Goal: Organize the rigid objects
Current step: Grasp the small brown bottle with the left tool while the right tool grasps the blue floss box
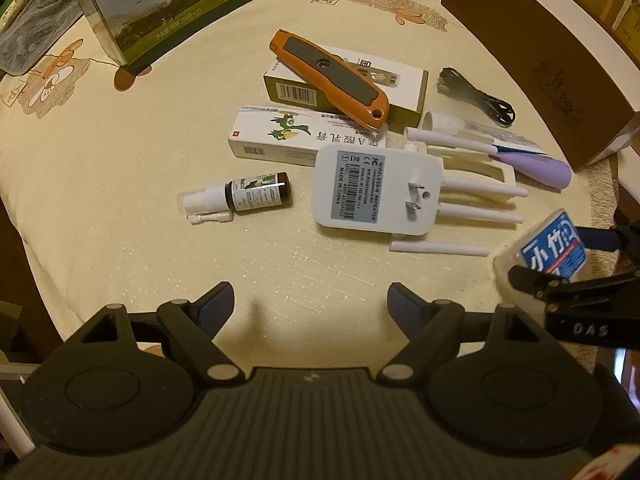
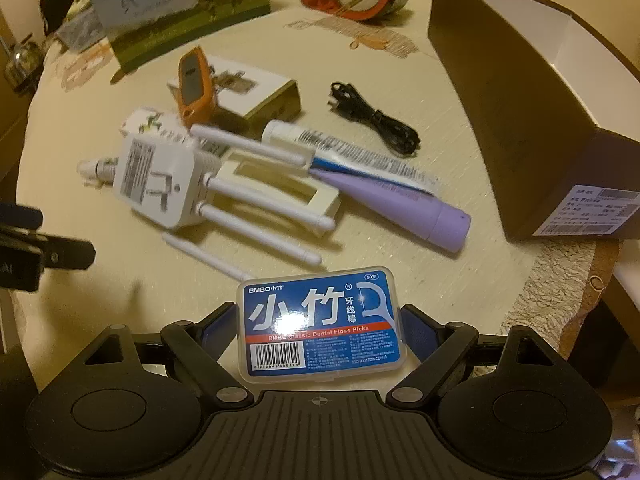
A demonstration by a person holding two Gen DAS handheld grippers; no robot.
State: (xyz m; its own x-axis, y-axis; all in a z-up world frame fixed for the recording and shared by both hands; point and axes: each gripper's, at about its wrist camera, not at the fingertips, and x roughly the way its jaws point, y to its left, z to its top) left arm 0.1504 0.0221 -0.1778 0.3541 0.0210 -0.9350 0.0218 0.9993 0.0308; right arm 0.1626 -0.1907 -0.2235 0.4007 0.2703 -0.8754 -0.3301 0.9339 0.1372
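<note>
A clear plastic box of dental floss picks (image 2: 320, 328) with a blue label lies flat between the fingers of my right gripper (image 2: 320, 314). Both blue pads touch its short sides, so the gripper is shut on it. The left wrist view shows the same box (image 1: 554, 246) at the far right near the table's edge, inside the right gripper (image 1: 560, 258). My left gripper (image 1: 310, 296) is open and empty above bare tablecloth. Just beyond it lies a white wireless repeater (image 1: 372, 192) with several antennas, and a small spray bottle (image 1: 248, 194) is to the left.
An orange utility knife (image 1: 332, 80) rests on a small carton (image 1: 400, 84) behind a long white ointment box (image 1: 288, 140). A purple tube-like item (image 2: 420, 212), a toothpaste tube (image 2: 360, 160) and a black cable (image 2: 372, 116) lie nearby. An open brown box (image 2: 520, 120) stands right, a milk carton (image 1: 168, 12) at the back.
</note>
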